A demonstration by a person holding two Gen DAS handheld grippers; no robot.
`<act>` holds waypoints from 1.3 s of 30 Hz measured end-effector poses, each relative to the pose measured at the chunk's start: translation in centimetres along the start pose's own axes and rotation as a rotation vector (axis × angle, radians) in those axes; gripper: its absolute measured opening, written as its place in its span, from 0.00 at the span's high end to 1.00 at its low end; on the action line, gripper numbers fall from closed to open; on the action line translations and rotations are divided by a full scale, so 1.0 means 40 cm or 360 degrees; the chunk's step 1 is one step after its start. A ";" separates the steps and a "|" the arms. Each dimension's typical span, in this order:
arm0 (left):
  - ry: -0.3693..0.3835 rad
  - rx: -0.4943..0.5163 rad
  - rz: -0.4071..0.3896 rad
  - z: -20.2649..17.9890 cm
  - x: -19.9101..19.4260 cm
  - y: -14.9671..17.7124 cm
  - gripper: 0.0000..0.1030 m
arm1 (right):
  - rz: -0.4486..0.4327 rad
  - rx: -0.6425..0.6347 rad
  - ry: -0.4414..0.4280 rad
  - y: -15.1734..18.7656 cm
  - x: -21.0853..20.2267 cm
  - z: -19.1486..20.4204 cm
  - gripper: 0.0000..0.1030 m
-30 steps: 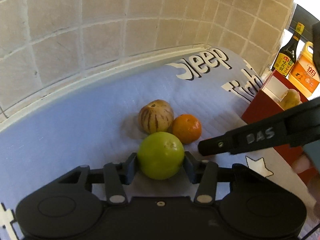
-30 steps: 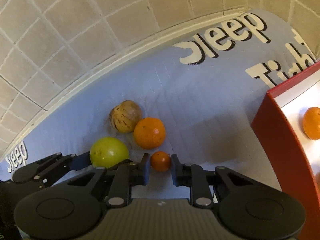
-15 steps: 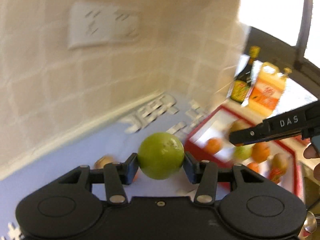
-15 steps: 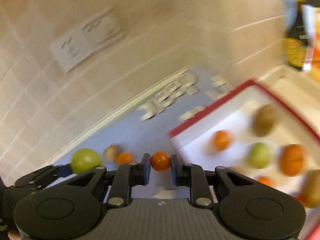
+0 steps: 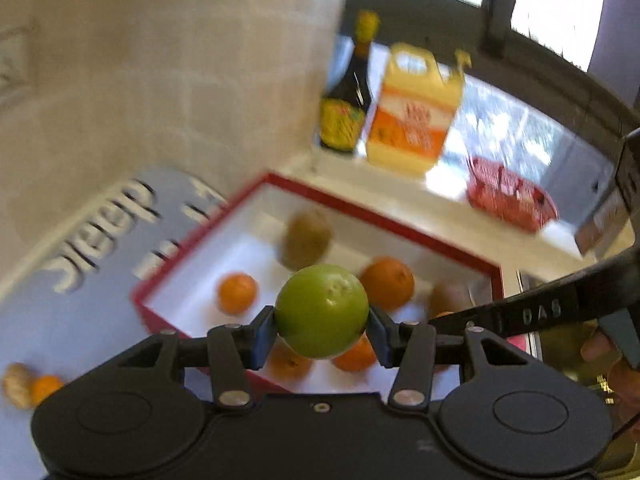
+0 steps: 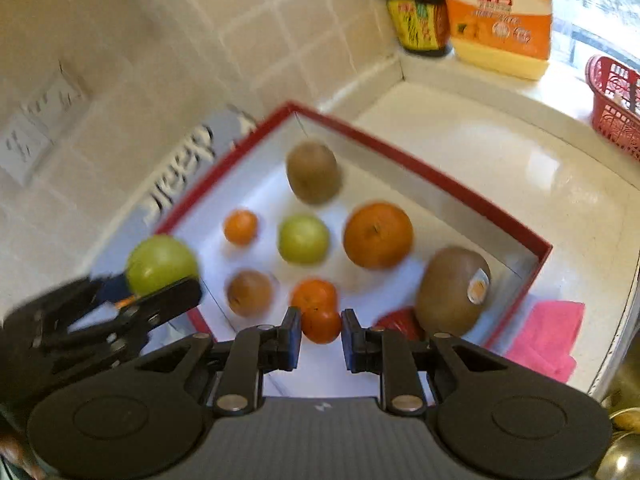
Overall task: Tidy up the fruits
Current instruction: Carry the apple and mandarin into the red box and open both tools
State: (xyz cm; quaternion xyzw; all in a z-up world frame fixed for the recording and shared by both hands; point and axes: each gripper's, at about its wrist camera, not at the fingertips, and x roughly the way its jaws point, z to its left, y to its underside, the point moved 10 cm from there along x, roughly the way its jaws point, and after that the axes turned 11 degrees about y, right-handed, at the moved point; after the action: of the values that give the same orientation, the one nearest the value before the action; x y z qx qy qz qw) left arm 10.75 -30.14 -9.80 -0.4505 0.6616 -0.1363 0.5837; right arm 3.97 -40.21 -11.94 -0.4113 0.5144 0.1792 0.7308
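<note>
My left gripper (image 5: 322, 334) is shut on a green apple (image 5: 322, 316) and holds it above the near edge of the red box (image 5: 384, 220). It also shows in the right wrist view (image 6: 160, 264). My right gripper (image 6: 320, 334) is shut on a small orange (image 6: 321, 325), held over the box (image 6: 440, 184). The box holds several fruits: kiwis (image 6: 314, 172), oranges (image 6: 378, 236) and a green apple (image 6: 304, 238). An orange (image 5: 46, 388) and a striped fruit (image 5: 16, 384) lie on the blue mat (image 5: 80, 272).
A dark sauce bottle (image 6: 416, 8) and a yellow oil jug (image 6: 500, 16) stand on the sill behind the box. A red basket (image 6: 616, 104) sits at the right. A pink cloth (image 6: 548, 336) lies by the box. Tiled wall on the left.
Both grippers have lifted their fruits from the mat and swung right, over the red box. The striped fruit and one orange stay on the mat.
</note>
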 end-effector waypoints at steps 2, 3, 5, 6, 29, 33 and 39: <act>0.0058 0.0014 0.0087 -0.008 0.042 0.020 0.44 | 0.0046 -0.0119 0.0044 0.016 0.030 0.007 0.78; 0.0090 0.0024 0.0135 -0.012 0.060 0.031 0.44 | 0.0067 -0.0169 0.0067 0.023 0.045 0.009 0.78; 0.0120 0.0063 0.0218 -0.016 0.085 0.053 0.44 | 0.0110 -0.0249 0.0102 0.038 0.071 0.005 0.78; 0.0122 0.0096 0.0246 -0.019 0.095 0.060 0.44 | 0.0125 -0.0280 0.0111 0.042 0.083 0.007 0.78; 0.0261 0.0274 0.0718 -0.027 0.216 0.119 0.43 | 0.0284 -0.0766 0.0175 0.100 0.163 0.066 0.77; 0.0278 0.0248 0.0678 -0.023 0.216 0.119 0.41 | 0.0290 -0.0735 0.0149 0.097 0.160 0.063 0.76; 0.0340 0.0166 0.0512 -0.016 0.155 0.083 0.28 | 0.0262 -0.0757 0.0121 0.092 0.136 0.053 0.65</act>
State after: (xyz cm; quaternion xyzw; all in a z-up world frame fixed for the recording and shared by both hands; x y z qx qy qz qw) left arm 9.28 -33.20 -15.99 -0.2911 0.7752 -0.1223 0.5471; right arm 4.96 -37.23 -18.10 -0.5348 0.5167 0.3384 0.5766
